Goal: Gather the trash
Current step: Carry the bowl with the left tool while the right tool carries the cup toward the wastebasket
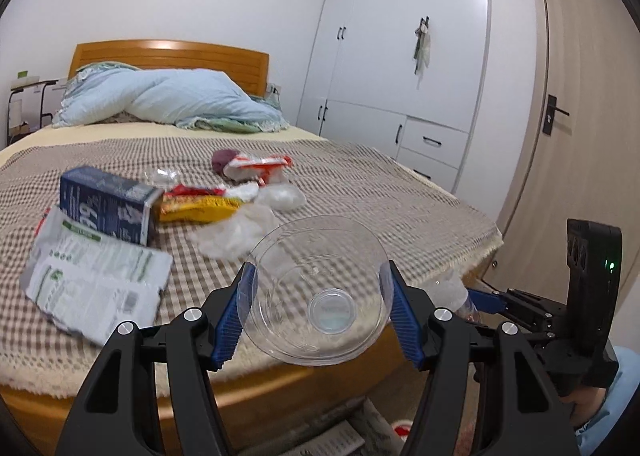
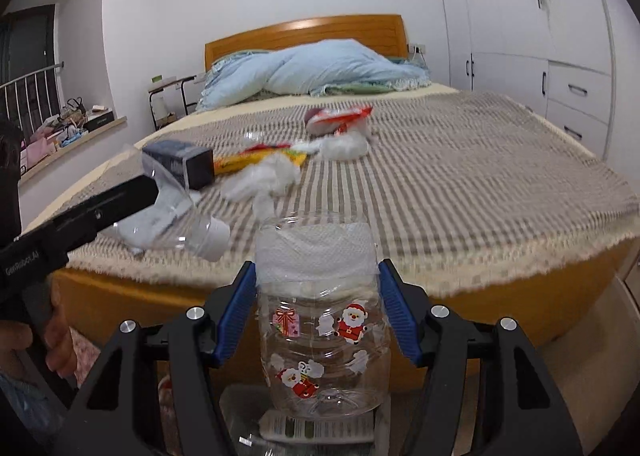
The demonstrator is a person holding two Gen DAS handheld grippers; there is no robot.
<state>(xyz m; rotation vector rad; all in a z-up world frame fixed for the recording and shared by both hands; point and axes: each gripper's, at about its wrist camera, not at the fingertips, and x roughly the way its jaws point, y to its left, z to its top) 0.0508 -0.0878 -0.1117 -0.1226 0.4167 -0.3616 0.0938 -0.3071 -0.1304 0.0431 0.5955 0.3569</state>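
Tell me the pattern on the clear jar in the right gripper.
Santa Claus and gift stickers on the clear jar; right wrist view.

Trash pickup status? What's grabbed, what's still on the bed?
Done: nothing visibly binned. In hand: left gripper clamps a clear plastic bottle; right gripper clamps a Santa-print jar. Left on the bed: blue carton, printed white bag, yellow wrapper, red-white wrapper, crumpled tissues.
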